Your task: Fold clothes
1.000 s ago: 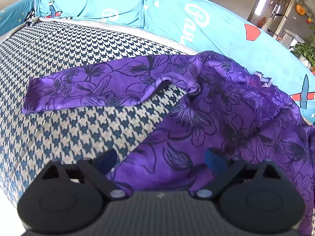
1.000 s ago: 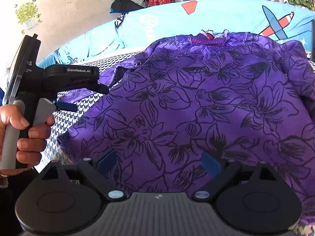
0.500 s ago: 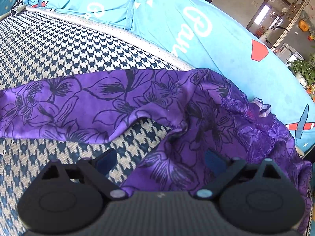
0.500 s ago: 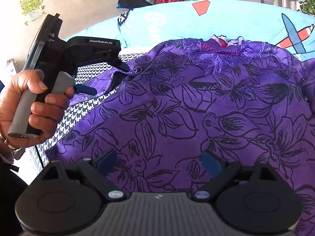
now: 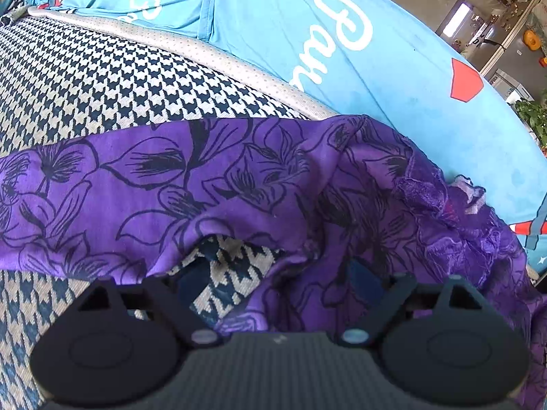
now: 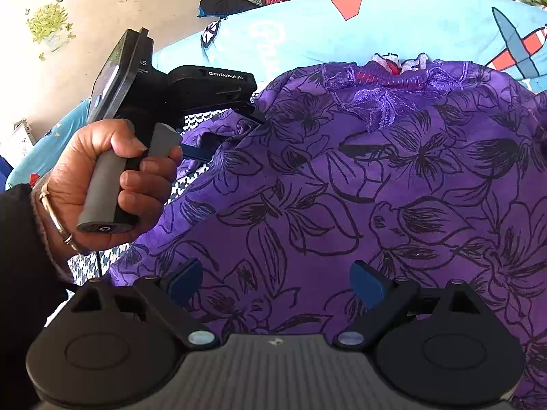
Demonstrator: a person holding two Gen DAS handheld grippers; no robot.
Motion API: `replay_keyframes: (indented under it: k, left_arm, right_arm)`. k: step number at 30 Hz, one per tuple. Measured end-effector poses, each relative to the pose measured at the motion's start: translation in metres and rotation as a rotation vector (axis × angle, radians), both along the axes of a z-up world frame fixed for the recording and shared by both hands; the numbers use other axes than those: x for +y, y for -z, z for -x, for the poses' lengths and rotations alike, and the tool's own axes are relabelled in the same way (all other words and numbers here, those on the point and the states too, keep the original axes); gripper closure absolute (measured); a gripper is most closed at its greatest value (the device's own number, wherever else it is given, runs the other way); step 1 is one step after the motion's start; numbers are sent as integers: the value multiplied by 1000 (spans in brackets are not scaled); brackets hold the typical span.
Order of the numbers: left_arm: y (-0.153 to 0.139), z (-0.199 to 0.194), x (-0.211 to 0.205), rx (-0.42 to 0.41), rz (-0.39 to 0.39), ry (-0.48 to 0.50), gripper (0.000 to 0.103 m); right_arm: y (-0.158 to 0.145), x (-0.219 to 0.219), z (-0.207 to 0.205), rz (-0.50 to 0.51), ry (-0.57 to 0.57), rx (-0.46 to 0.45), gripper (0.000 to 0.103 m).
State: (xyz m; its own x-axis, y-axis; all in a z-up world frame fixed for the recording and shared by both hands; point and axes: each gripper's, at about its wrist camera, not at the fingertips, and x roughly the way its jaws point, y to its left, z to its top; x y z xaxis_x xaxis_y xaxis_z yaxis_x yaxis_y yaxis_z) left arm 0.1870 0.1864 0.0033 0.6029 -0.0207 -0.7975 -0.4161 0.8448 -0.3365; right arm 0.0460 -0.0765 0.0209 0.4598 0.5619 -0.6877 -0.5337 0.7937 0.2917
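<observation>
**Left jaws closing at the armpit of the purple top**

A purple floral top (image 6: 359, 188) is being shown spread over a houndstooth sofa seat (image 5: 102, 85), its lace neckline (image 6: 386, 99) lying toward the blue cushions (image 5: 376, 68) at the back. One sleeve (image 5: 102, 188) is being seen stretched out flat to the left across the seat. The left gripper (image 5: 277, 280) is being held low at the armpit, where sleeve meets body; its jaws are closing, with the fabric edge and a patch of bare seat lying between them, and the pads are not yet being pressed on the cloth. It is being carried by a hand (image 6: 102, 177) wrapped around the grey handle. The right gripper (image 6: 277, 283) is being held over the body of the top, jaws spread wide, nothing being gripped
</observation>
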Motion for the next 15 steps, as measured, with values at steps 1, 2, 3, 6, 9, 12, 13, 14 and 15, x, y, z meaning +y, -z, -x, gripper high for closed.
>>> replay_keyframes:
  k: [1,2,3,6,9,12,13,14,15]
  left_arm:
    - [2,-2,2,3,3,-7,22]
    - [4,-4,3,5,13,-17,23]
    - [4,-4,4,0,18,-27,23]
    - [5,-8,4,-10,10,-48,25]
    - [5,-12,0,-14,-22,-69,29]
    - [5,-15,-6,-16,-62,-77,32]
    - [5,-16,-8,-17,-73,-79,32]
    - [5,-17,-9,-19,-83,-81,32]
    - [5,-17,-11,-21,-92,-83,37]
  right_arm:
    - [1,0,0,-3,-1,5,10]
    - [1,1,0,-6,-2,10,10]
    - [2,1,0,-7,-3,14,10]
    - [5,4,0,1,-6,20,10]
    - [8,7,0,4,-10,27,10]
    - [10,10,0,9,-14,34,10]
    - [11,12,0,13,-15,34,10]
    - [11,13,-1,17,-15,34,10]
    - [12,14,-1,19,-16,35,10]
